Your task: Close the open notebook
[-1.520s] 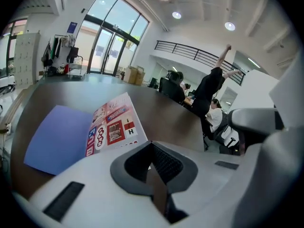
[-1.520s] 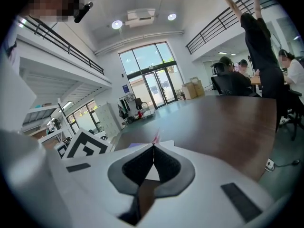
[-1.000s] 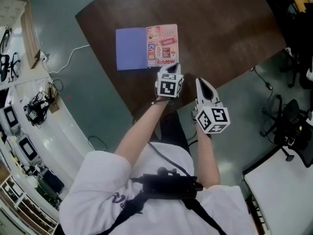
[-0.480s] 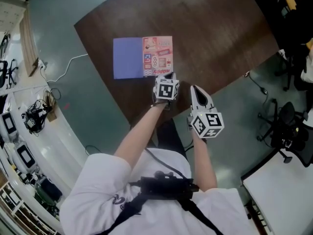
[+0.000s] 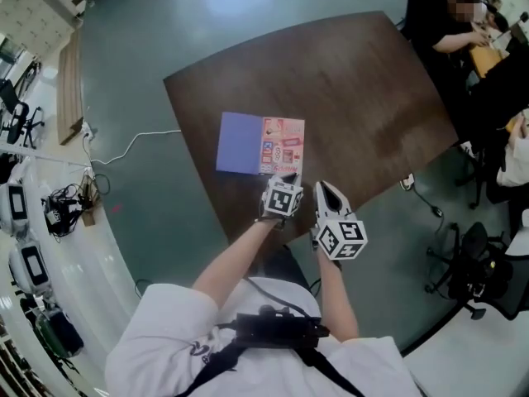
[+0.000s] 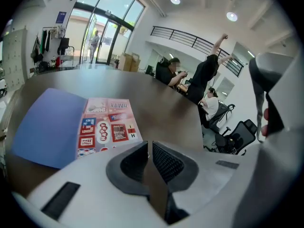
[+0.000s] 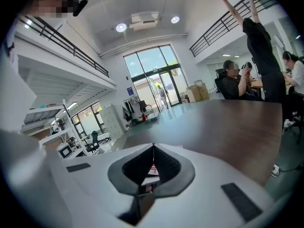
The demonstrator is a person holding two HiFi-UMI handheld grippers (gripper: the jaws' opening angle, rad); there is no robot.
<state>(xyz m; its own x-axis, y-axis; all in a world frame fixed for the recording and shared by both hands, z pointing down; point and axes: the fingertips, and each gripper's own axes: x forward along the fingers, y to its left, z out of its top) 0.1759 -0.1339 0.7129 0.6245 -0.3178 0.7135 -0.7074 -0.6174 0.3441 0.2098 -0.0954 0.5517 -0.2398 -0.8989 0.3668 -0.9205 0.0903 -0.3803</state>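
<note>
The open notebook, blue leaf left and pink stickered leaf right, lies flat on the dark brown wooden table. The left gripper and right gripper hover at its near edge, closed and empty. Hook one seemingly thin outer edge and fold it across.

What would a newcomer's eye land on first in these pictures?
The notebook first: spread flat on the dark brown table, one half plain blue, the other pink and covered in stickers. Just short of it, at the table's near edge, the left gripper and right gripper hover with jaws shut and empty. Beyond the table, a person in black stretches both arms overhead.
</note>
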